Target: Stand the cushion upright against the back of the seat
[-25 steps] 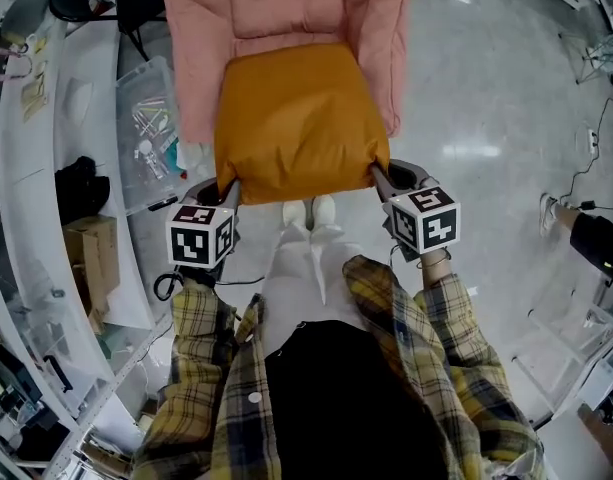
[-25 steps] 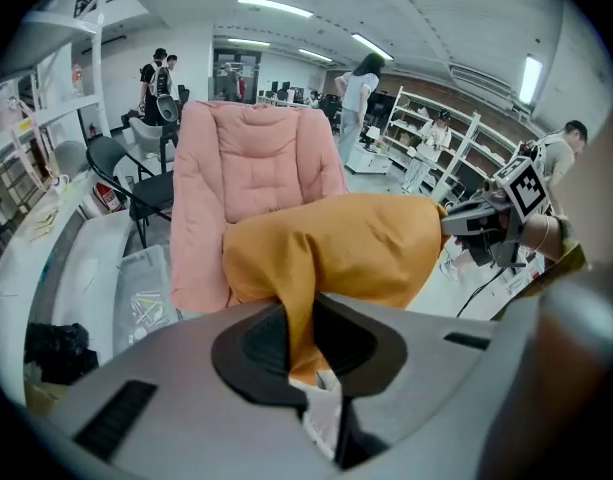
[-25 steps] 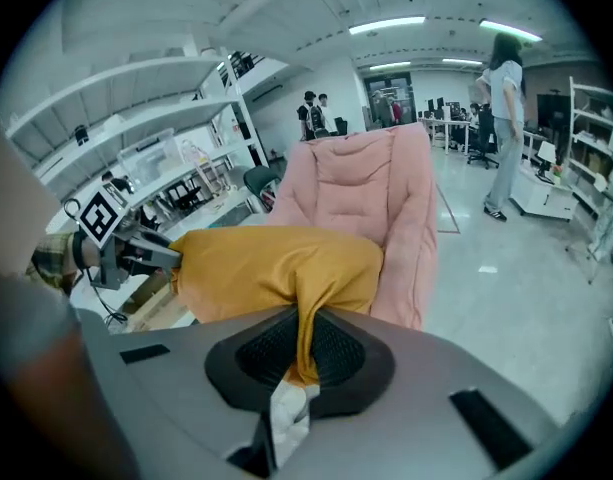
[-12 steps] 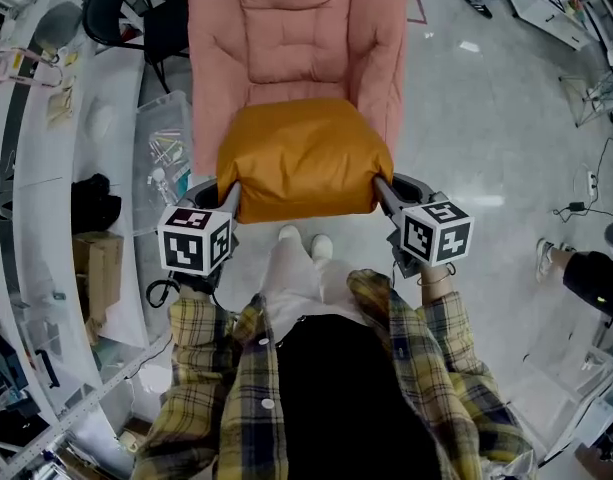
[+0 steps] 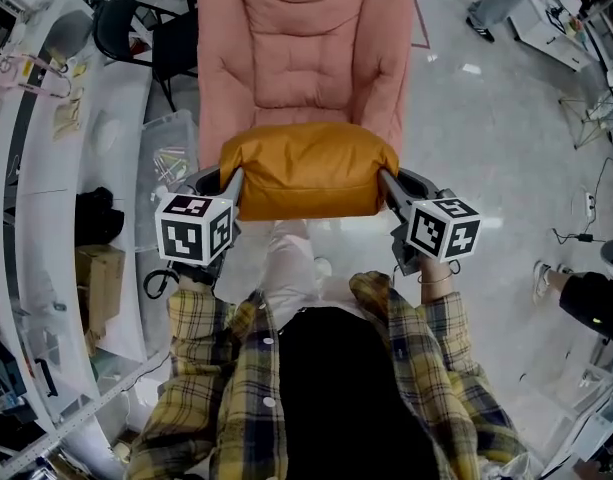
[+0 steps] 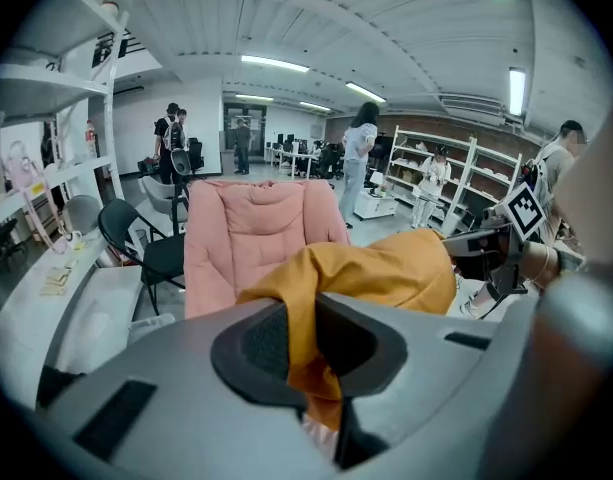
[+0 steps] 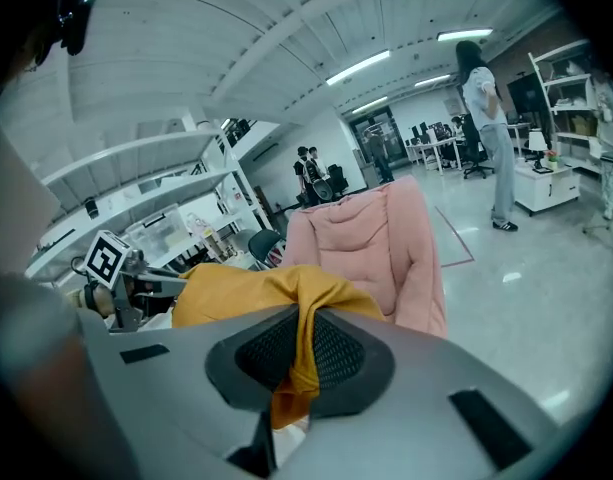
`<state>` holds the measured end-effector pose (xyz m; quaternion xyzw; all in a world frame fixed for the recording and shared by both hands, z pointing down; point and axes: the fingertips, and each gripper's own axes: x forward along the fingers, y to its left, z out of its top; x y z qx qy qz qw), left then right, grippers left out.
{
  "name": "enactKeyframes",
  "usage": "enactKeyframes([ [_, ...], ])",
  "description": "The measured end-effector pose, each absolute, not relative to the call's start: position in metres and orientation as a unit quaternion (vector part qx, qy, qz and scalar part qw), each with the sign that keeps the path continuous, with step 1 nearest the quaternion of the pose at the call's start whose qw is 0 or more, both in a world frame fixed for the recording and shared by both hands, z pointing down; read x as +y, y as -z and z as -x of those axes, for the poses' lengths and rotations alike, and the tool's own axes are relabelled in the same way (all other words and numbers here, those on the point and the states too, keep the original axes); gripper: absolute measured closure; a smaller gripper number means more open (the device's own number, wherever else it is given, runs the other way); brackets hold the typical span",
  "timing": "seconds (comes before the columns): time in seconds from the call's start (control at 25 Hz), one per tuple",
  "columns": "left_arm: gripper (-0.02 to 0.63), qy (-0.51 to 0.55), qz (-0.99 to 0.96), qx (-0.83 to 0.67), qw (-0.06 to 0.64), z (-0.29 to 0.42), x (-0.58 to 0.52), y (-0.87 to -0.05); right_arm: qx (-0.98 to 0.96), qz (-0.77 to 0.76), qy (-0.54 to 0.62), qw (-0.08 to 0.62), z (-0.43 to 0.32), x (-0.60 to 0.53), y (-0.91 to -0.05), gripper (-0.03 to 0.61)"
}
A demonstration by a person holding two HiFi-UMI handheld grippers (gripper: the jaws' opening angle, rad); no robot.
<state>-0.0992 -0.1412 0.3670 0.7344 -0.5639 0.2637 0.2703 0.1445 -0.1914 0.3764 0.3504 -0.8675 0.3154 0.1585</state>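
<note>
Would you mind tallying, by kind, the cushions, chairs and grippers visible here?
Orange cushion: 1
Pink armchair: 1
Black chair: 1
Grippers: 2, the left gripper and the right gripper, each clamped on a corner of the cushion
Total: 5

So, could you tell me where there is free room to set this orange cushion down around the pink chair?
The pink chair itself is bare, seat and back, just beyond the cushion. The shiny floor to its right is open too. Its left side is crowded: a clear bin, a black chair and the white bench.
</note>
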Motion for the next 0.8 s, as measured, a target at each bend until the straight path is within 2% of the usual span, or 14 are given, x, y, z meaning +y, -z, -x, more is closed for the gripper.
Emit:
enactKeyframes([
  [0.36, 0.566, -0.24, -0.751, -0.555, 0.267, 0.137, -0.234, -0.359, -0.861, -0.367, -0.323, 0.141, -0.11, -0.268, -0.362, 0.543],
  [0.8, 0.555, -0.257, -0.764, -0.503, 0.311, 0.174, -0.347, -0.383, -0.832, -0.399, -0.353, 0.156, -0.074, -0.378, -0.375, 0.541],
])
